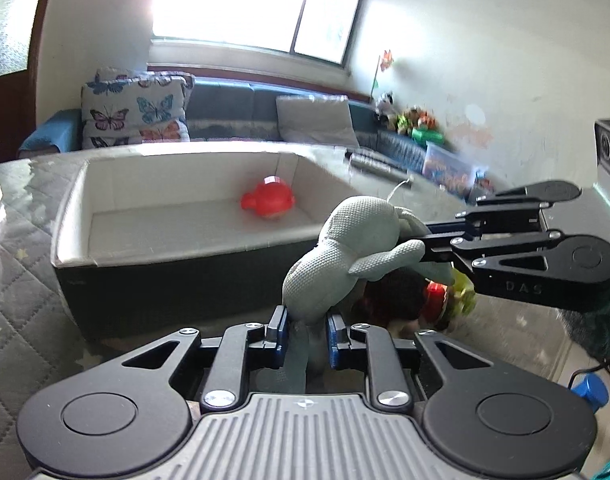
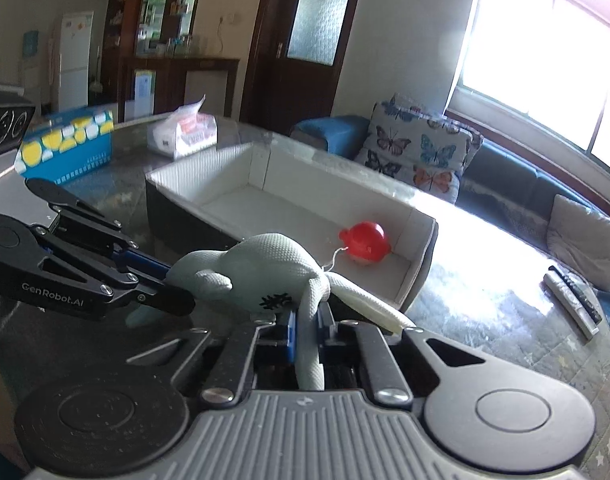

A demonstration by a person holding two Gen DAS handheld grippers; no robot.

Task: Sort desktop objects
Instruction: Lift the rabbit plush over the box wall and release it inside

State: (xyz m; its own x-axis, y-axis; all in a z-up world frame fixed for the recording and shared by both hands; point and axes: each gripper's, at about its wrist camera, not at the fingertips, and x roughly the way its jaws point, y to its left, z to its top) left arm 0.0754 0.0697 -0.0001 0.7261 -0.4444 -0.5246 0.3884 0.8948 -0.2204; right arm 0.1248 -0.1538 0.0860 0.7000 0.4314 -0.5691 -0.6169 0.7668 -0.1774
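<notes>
Plush toy (image 1: 337, 256): pale grey-green, knitted texture, lifted just in front of the storage box, stretched between both grippers.
Left gripper (image 1: 305, 336): jaws pinching one limb of the plush toy.
Right gripper (image 2: 305, 332): jaws clamped on another thin limb of the same toy.
Storage box (image 1: 105, 248): dark outside, white lining, open top, sits on the table (image 1: 17, 240).
Red toy (image 1: 267, 200): lies inside the box, near its far right corner.
Small toys (image 1: 437, 300): red and yellow-green pieces on the table under the plush; details blurred.
Tissue box (image 2: 65, 148): blue and yellow, at the table's far edge.
</notes>
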